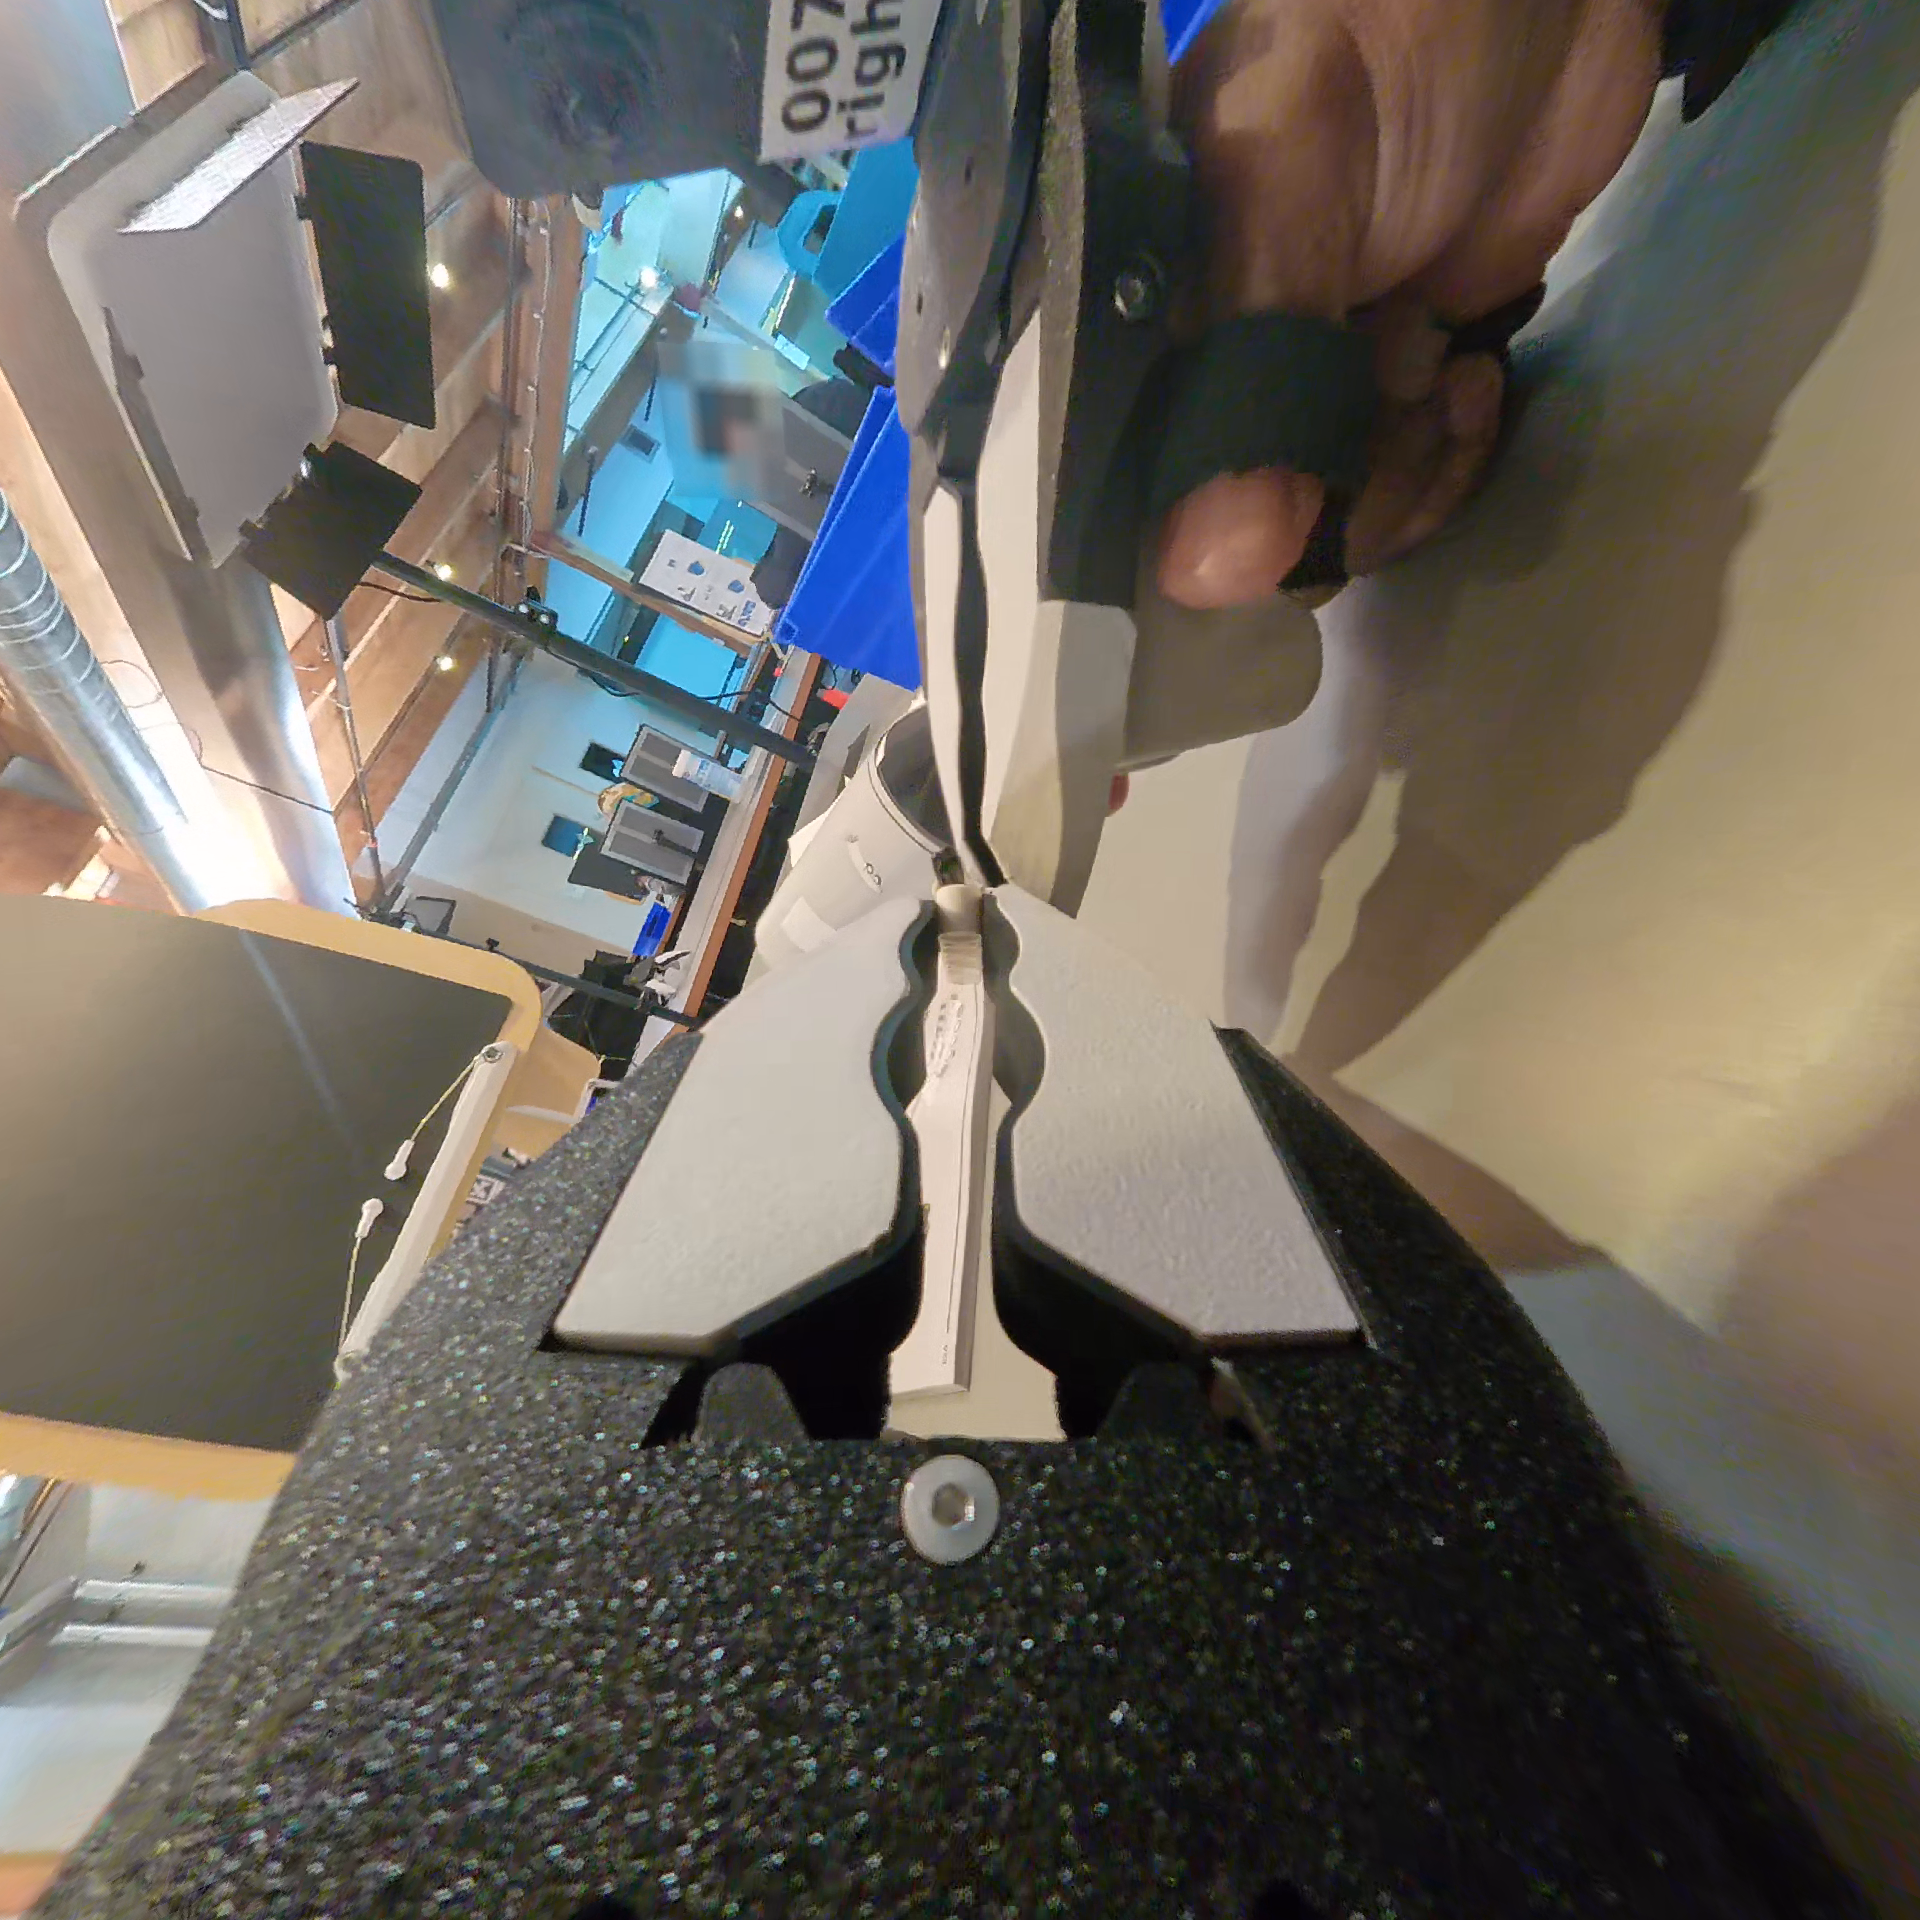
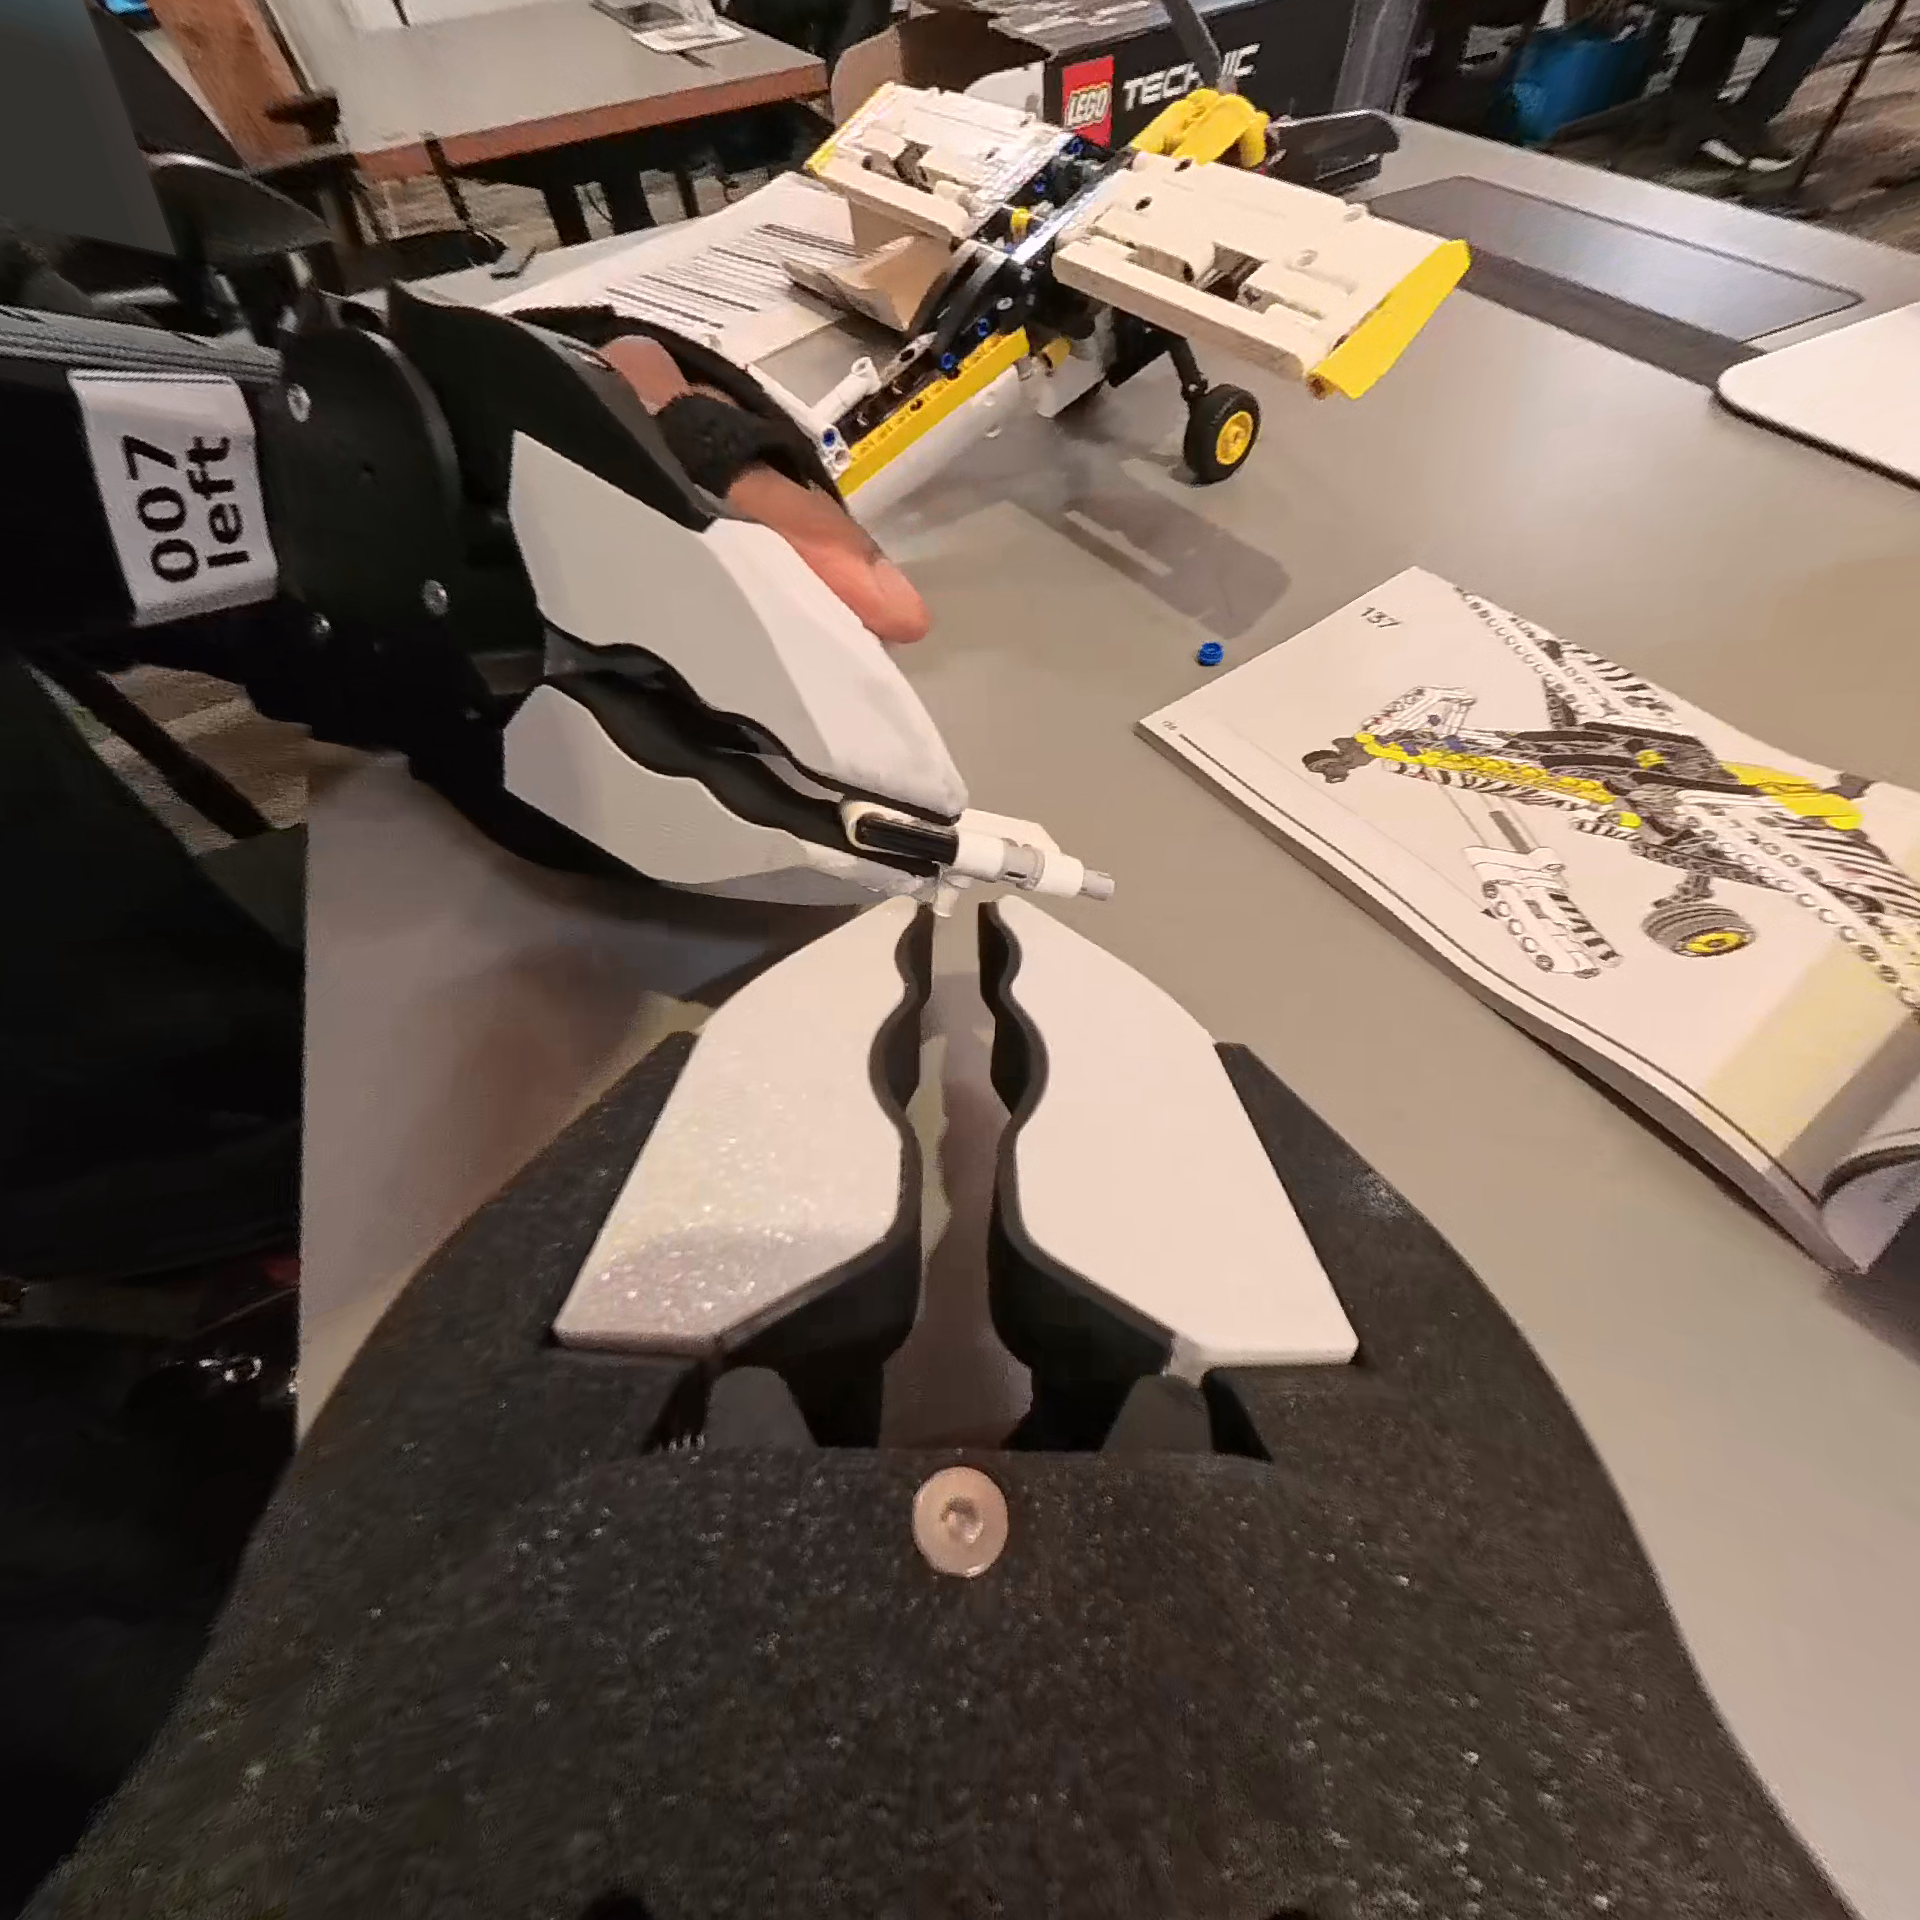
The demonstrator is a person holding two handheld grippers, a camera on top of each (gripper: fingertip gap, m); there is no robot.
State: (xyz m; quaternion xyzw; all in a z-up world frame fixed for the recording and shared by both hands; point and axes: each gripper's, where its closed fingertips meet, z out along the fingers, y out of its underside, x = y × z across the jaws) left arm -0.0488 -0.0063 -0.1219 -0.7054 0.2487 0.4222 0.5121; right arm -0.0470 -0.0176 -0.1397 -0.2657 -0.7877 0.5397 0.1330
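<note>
A: Where does the small part sit?

B: The left gripper (image 2: 940, 831) has its jaws closed on a slim white and black brick assembly (image 2: 997, 847), held above the grey table (image 2: 1351, 1403). Its pin end pokes out to the right, past the fingertips.

A: And the other one?

B: The right gripper (image 2: 951, 914) has its jaws narrow, tips just under that assembly, at a small clear piece (image 2: 943, 891) hanging from it. Whether the pads press on it, I cannot tell.

A: Room around them?

B: Bare table lies near and to the right of the tips. Farther right, an open instruction booklet (image 2: 1558, 862) lies flat, its near corner toward the table's right edge. A tiny blue stud (image 2: 1207, 654) sits between the booklet and the far model.

A: What stands behind?

B: A white and yellow brick-built plane (image 2: 1143, 260) on black wheels, well apart, with a dark box (image 2: 1164, 73) beyond it. A person's hand (image 2: 831, 561) rests along the left gripper.
</note>
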